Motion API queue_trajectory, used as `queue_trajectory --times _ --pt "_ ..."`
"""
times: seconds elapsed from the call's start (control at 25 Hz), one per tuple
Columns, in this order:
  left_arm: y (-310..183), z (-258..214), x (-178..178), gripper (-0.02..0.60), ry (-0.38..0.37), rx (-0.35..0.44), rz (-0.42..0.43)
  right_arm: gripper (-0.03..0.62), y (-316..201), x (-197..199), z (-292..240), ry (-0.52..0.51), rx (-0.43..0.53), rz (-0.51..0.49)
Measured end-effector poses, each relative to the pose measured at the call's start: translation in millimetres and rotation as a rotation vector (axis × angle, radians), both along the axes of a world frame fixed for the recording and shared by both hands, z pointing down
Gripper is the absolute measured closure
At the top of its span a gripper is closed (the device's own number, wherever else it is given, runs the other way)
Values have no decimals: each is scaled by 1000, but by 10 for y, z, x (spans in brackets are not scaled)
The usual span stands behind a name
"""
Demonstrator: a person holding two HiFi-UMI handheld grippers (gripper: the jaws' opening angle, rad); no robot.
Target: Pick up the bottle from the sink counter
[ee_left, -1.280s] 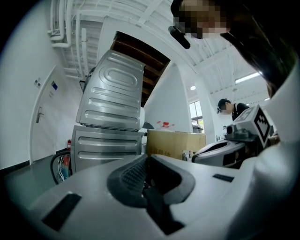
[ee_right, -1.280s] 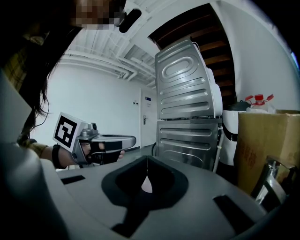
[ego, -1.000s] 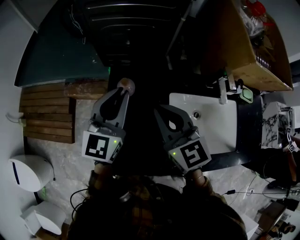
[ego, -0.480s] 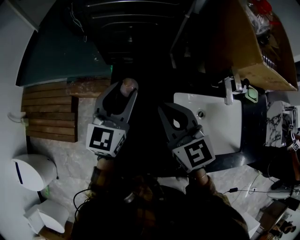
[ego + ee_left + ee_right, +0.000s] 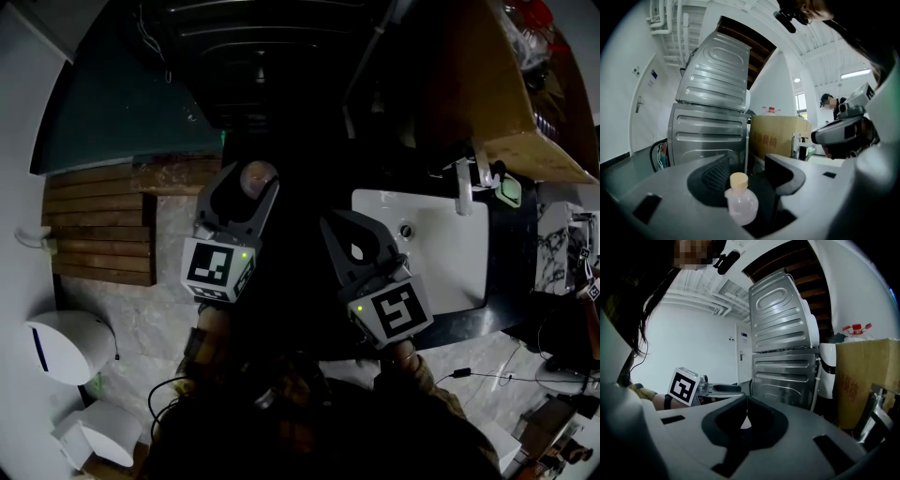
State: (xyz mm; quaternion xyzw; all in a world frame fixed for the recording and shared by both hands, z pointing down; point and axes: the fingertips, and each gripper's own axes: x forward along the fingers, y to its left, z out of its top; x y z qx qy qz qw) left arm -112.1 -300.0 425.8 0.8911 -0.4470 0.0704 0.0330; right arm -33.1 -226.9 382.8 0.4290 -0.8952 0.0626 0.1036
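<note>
Black counter, white sink, stone floor, wooden slats

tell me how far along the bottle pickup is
Done: the left gripper is lined up, its jaws have just been opening, and the bottle stands between them. In hand: the grasp, with nothing gripped yet; the right gripper is shut and empty. Left: close on the bottle and lift it.

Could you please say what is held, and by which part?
Nothing: the left hand-held gripper has just been opening, the bottle free between its jaws.
</note>
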Motion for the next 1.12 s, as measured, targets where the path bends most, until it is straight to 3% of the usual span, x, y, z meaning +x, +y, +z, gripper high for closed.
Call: queue_trajectory --times 1.12 --pt "-339 610 66 370 -55 -67 -16 577 -217 -25 347 -11 -59 1"
